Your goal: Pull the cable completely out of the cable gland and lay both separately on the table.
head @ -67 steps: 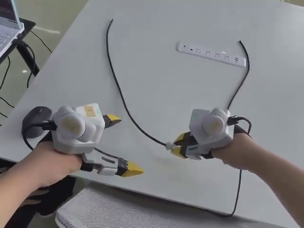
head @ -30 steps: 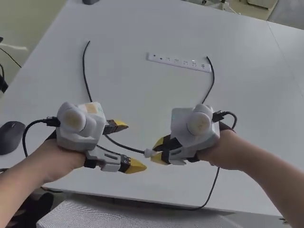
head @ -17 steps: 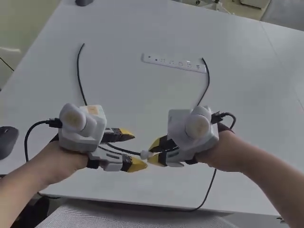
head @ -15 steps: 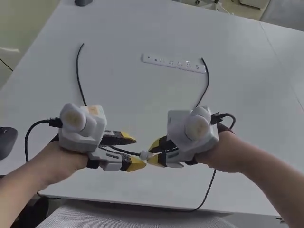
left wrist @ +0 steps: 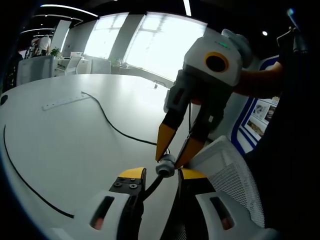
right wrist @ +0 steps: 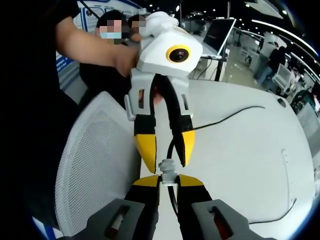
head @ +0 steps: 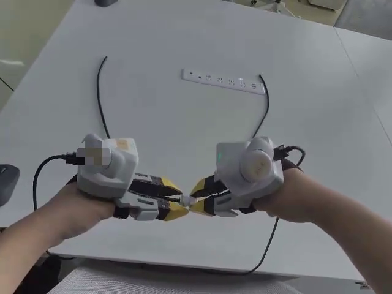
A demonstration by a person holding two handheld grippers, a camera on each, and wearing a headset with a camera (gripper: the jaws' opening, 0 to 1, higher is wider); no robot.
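Cable gland (right wrist: 167, 169), small and white, is clenched between the tips of the right tool (right wrist: 168, 180), held over the near edge of the desk (head: 318, 122). Black cable (head: 100, 98) runs into the gland, so the two are not separated. Left tool (left wrist: 162, 173) faces the right one tip to tip. Its jaws straddle the cable just behind the gland and are nearly closed, but the right gripper view shows a gap beside the cable, so it's released, not pinching. From the left tool the cable trails back across the desk in a long curve, far end lying loose on the left side. Power strip (head: 223, 81) lies farther back, well apart from the tools, its own black cord (head: 267, 107) running toward the near edge. Mouse (head: 5, 182) at the desk's left edge.
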